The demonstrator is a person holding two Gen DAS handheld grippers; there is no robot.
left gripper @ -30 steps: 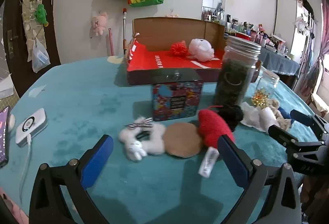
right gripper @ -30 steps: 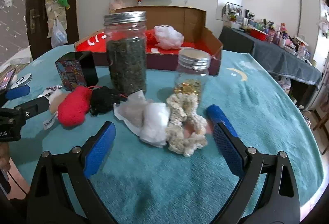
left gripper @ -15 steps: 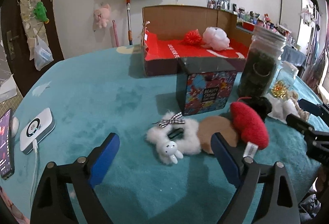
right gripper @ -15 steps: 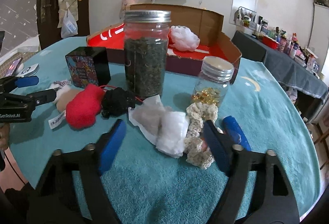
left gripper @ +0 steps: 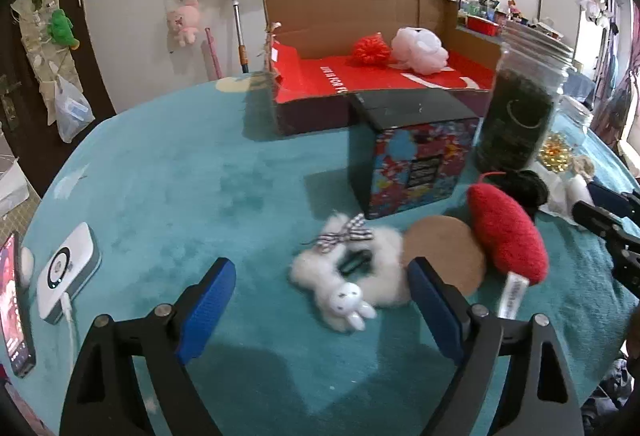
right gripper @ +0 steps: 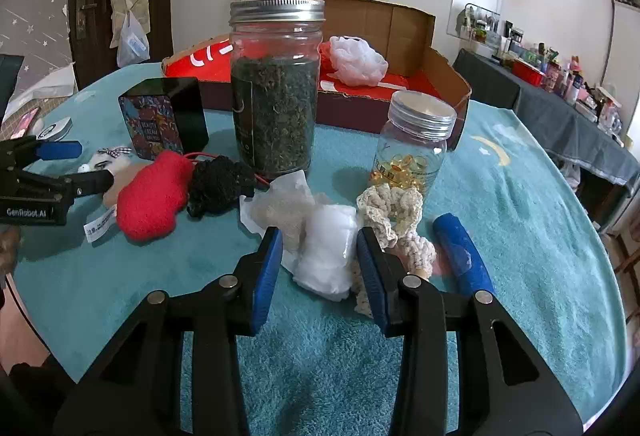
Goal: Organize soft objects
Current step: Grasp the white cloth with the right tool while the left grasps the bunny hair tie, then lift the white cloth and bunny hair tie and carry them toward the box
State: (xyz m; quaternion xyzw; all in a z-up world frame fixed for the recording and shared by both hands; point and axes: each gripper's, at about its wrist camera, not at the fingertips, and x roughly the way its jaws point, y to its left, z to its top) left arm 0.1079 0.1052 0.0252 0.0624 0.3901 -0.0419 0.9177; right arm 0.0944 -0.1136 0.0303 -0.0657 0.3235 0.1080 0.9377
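My left gripper (left gripper: 322, 294) is open, its fingers either side of a white fluffy bunny scrunchie (left gripper: 352, 272) on the teal cloth. Beside it lie a brown round pad (left gripper: 444, 256) and a red plush (left gripper: 508, 236). My right gripper (right gripper: 318, 260) has closed in around a white soft bundle (right gripper: 326, 252); whether the pads press it I cannot tell. A cream crochet piece (right gripper: 396, 212) lies right of it, a black yarn ball (right gripper: 218, 184) and the red plush (right gripper: 150, 196) to the left. A red cardboard box (left gripper: 360, 84) holds a red pom-pom (left gripper: 370, 50) and a white pouf (left gripper: 420, 50).
A tall jar of dark leaves (right gripper: 276, 88), a small jar of yellow capsules (right gripper: 414, 148) and a colourful black tin (left gripper: 412, 152) stand before the box. A blue stick (right gripper: 462, 252) lies right of my right gripper. A white device (left gripper: 66, 272) and phone (left gripper: 14, 300) lie far left.
My right gripper's fingers have narrowed from wide open to close around the white bundle. My left gripper has shifted left and forward, so the bunny scrunchie now sits between its fingers.
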